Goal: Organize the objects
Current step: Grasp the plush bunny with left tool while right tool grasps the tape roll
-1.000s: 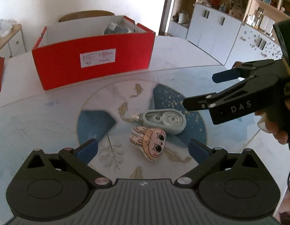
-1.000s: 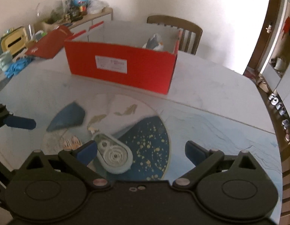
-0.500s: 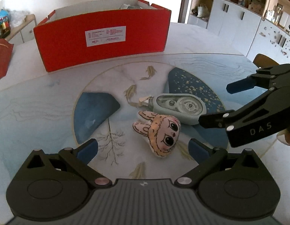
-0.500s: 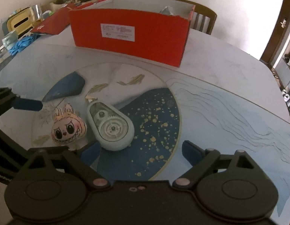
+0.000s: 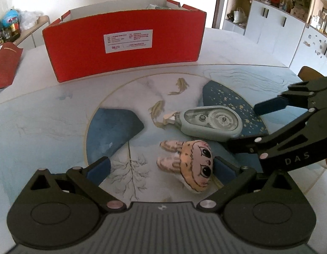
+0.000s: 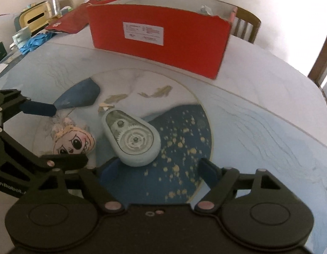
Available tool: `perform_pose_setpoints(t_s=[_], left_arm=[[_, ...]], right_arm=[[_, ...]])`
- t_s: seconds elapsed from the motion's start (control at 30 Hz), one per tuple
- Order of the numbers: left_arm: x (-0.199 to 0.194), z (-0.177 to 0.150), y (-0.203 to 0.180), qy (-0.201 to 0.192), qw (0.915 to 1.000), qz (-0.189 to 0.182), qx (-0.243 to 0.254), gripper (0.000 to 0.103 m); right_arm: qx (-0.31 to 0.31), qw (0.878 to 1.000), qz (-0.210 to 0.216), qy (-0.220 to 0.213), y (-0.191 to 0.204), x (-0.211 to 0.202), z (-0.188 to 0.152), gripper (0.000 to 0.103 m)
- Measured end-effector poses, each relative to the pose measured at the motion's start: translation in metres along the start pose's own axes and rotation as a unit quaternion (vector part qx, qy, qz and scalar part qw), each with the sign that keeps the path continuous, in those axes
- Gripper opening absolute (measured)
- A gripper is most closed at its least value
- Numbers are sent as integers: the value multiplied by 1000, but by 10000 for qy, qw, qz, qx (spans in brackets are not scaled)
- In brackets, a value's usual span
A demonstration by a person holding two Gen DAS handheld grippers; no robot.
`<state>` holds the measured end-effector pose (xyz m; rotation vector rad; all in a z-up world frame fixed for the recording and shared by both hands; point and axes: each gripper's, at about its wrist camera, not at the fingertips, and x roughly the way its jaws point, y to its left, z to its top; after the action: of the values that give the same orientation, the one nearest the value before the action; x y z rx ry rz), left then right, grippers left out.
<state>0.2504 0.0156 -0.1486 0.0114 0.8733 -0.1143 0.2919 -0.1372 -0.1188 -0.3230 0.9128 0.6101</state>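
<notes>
Tongs both spread: our left tongs straddle the doll; right tongs near the tape. We should centre, then squeeze gently.

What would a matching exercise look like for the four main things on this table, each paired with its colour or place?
Things:
1. shoebox
2. correction tape dispenser
3. plush bunny-eared head
4. box lid

Descriptions:
A. pale green, gears showing through a clear window
B. red, lying flat left of the open box
C. red with a white label, at the back of the table
D. peach face with big eyes, between the left gripper's open jaws

Pairs: 1-C, 2-A, 3-D, 4-B
</notes>
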Motion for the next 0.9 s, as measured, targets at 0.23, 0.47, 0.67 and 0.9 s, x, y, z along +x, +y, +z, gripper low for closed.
perform_pose_setpoints(t_s=[0.23, 0.47, 0.67, 0.9], left_arm=[[-3, 7, -2, -30, 10000, -21, 26, 72], [-10, 1, -17, 47, 9991, -42, 424, 56], [-13, -2, -20, 120, 9992, -5, 374, 54], [-19, -3, -13, 215, 9997, -68, -62, 53]], right_arm=[[-439, 9985, 315, -89, 2, 13, 16, 77], [-575, 9964, 599, -173, 8, 23, 27, 78], [-667, 9951, 674, -280, 16, 19, 25, 63], [-424, 9971, 605, -180, 19, 11, 21, 53]])
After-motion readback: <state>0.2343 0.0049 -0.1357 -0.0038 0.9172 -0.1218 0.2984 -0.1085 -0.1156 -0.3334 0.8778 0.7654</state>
